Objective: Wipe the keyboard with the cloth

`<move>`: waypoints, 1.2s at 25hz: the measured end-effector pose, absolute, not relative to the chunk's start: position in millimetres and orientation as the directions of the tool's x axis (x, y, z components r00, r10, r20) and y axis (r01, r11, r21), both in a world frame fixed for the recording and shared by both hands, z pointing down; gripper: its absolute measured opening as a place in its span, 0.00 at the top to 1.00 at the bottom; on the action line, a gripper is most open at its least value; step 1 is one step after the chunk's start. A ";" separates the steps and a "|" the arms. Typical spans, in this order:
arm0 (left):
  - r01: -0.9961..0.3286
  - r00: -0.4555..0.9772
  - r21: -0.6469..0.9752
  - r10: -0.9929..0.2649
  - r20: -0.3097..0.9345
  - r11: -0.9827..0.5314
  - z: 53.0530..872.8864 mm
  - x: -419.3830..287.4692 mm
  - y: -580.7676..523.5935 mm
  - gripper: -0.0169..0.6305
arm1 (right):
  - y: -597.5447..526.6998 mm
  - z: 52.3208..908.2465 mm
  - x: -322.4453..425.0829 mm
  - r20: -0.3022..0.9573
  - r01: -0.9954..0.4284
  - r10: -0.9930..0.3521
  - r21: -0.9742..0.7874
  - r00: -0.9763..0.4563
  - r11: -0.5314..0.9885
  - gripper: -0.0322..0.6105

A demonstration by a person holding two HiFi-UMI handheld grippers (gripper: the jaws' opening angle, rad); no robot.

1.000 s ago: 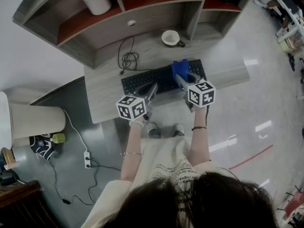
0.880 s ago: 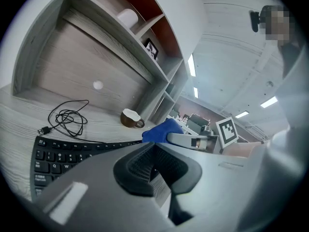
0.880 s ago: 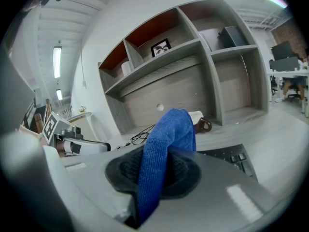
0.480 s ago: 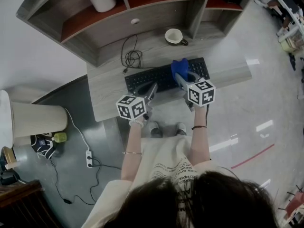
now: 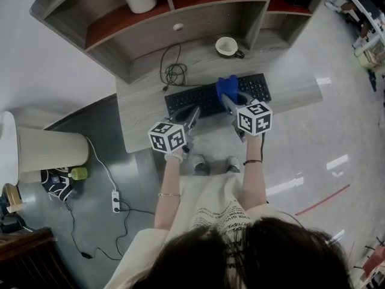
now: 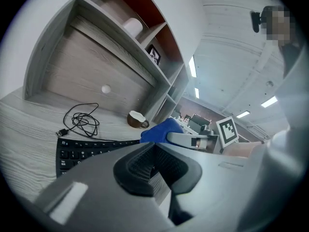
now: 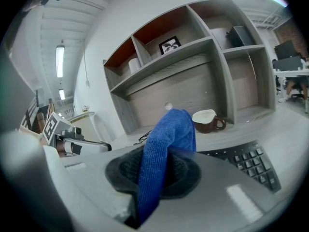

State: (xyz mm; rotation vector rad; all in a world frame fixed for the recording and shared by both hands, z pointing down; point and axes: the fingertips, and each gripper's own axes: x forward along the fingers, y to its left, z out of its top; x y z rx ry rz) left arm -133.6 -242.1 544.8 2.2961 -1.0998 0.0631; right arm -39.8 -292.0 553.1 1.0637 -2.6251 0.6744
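Grey desk (image 5: 138,110) fills the upper middle, carrying one keyboard (image 5: 198,99), one mug (image 5: 227,46) and one coiled cable (image 5: 173,72). The right gripper (image 5: 228,100) is clamped on the one blue cloth (image 5: 226,87), over the keyboard's right half. The left gripper (image 5: 194,114) has its jaws together, empty, at the front edge. Dragging may snag keys, shifting the keyboard or tugging the cloth loose.

keyboard (image 5: 218,98) on desk (image 5: 289,84) | cable (image 5: 174,72) behind its left end | cup (image 5: 227,46) behind | cloth (image 5: 227,87) over keyboard
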 end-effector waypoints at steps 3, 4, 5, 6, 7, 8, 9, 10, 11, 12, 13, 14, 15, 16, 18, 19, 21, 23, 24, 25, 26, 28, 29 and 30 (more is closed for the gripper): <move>-0.726 0.657 0.486 -0.699 0.282 -0.486 544.4 -138.8 -240.2 0.98 | -289.7 553.3 -45.4 0.376 -0.701 -0.594 -0.326 -0.711 0.634 0.87; -0.726 0.656 0.487 -0.700 0.282 -0.485 544.3 -140.4 -239.7 0.98 | -289.1 553.2 -47.1 0.376 -0.701 -0.593 -0.326 -0.712 0.635 0.87; -0.726 0.656 0.488 -0.700 0.282 -0.485 544.2 -141.8 -239.3 0.98 | -288.6 553.0 -48.6 0.376 -0.700 -0.593 -0.326 -0.713 0.635 0.87; -0.726 0.657 0.488 -0.700 0.282 -0.485 544.2 -142.9 -239.0 0.98 | -288.3 552.8 -50.1 0.375 -0.700 -0.592 -0.326 -0.713 0.636 0.87; -0.726 0.657 0.488 -0.699 0.282 -0.485 544.3 -143.9 -238.7 0.98 | -288.0 552.7 -51.4 0.374 -0.699 -0.592 -0.326 -0.714 0.637 0.87; -0.725 0.657 0.488 -0.698 0.283 -0.485 544.4 -144.7 -238.3 0.98 | -287.6 552.6 -52.7 0.373 -0.698 -0.592 -0.327 -0.714 0.637 0.87; -0.725 0.658 0.488 -0.698 0.283 -0.486 544.6 -145.4 -237.9 0.98 | -287.1 552.7 -54.1 0.372 -0.698 -0.592 -0.327 -0.715 0.637 0.87; -0.724 0.659 0.488 -0.697 0.282 -0.487 544.8 -146.2 -237.3 0.98 | -286.6 552.7 -55.6 0.371 -0.697 -0.591 -0.327 -0.716 0.638 0.87; -0.724 0.659 0.489 -0.697 0.282 -0.487 545.1 -147.3 -236.7 0.98 | -286.0 553.0 -57.3 0.371 -0.696 -0.591 -0.328 -0.716 0.639 0.87; -0.724 0.660 0.489 -0.696 0.283 -0.487 545.4 -148.5 -236.1 0.98 | -285.4 553.3 -58.9 0.371 -0.696 -0.590 -0.328 -0.717 0.639 0.87; -0.724 0.660 0.490 -0.696 0.283 -0.486 545.9 -149.9 -235.5 0.98 | -284.9 553.7 -60.4 0.371 -0.696 -0.590 -0.329 -0.717 0.638 0.87; -0.723 0.659 0.491 -0.696 0.283 -0.485 546.3 -151.4 -234.8 0.98 | -284.4 554.0 -61.9 0.371 -0.696 -0.590 -0.329 -0.717 0.638 0.87; -0.723 0.659 0.492 -0.697 0.283 -0.485 546.5 -152.9 -234.2 0.98 | -283.9 554.2 -63.2 0.371 -0.696 -0.591 -0.330 -0.717 0.638 0.87; -0.724 0.658 0.492 -0.697 0.283 -0.484 546.6 -154.5 -233.5 0.98 | -283.4 554.5 -64.6 0.371 -0.696 -0.591 -0.330 -0.716 0.637 0.87; -0.725 0.656 0.493 -0.699 0.284 -0.481 546.9 -158.1 -232.1 0.98 | -282.3 554.8 -67.6 0.370 -0.696 -0.591 -0.331 -0.717 0.637 0.87; -0.726 0.655 0.493 -0.700 0.284 -0.480 547.1 -160.2 -231.5 0.98 | -281.7 554.7 -69.3 0.369 -0.696 -0.591 -0.331 -0.717 0.638 0.87; -0.727 0.653 0.492 -0.702 0.283 -0.478 547.4 -164.1 -230.2 0.98 | -280.7 554.4 -73.2 0.367 -0.694 -0.591 -0.331 -0.719 0.639 0.87; -0.729 0.652 0.491 -0.703 0.283 -0.478 547.6 -167.8 -228.9 0.98 | -279.8 554.3 -77.0 0.366 -0.693 -0.590 -0.329 -0.720 0.642 0.87; -0.730 0.651 0.490 -0.704 0.284 -0.477 547.8 -169.7 -228.4 0.98 | -279.5 554.2 -79.1 0.365 -0.692 -0.589 -0.329 -0.721 0.643 0.87; -0.731 0.650 0.489 -0.705 0.284 -0.476 548.0 -171.7 -228.0 0.98 | -279.1 554.1 -81.4 0.364 -0.691 -0.589 -0.329 -0.722 0.644 0.87; -0.731 0.649 0.489 -0.705 0.285 -0.476 548.3 -173.7 -227.6 0.98 | -278.6 554.0 -83.7 0.363 -0.690 -0.588 -0.328 -0.723 0.646 0.87; -0.732 0.648 0.489 -0.706 0.284 -0.474 548.5 -177.5 -226.5 0.98 | -277.4 553.9 -88.2 0.363 -0.687 -0.585 -0.326 -0.725 0.649 0.87; -0.732 0.648 0.490 -0.707 0.284 -0.474 548.5 -179.3 -225.9 0.98 | -276.9 553.7 -90.3 0.363 -0.686 -0.584 -0.326 -0.726 0.651 0.87; -0.732 0.647 0.490 -0.707 0.284 -0.474 548.6 -181.1 -225.5 0.98 | -276.3 553.5 -92.4 0.362 -0.685 -0.583 -0.326 -0.727 0.652 0.87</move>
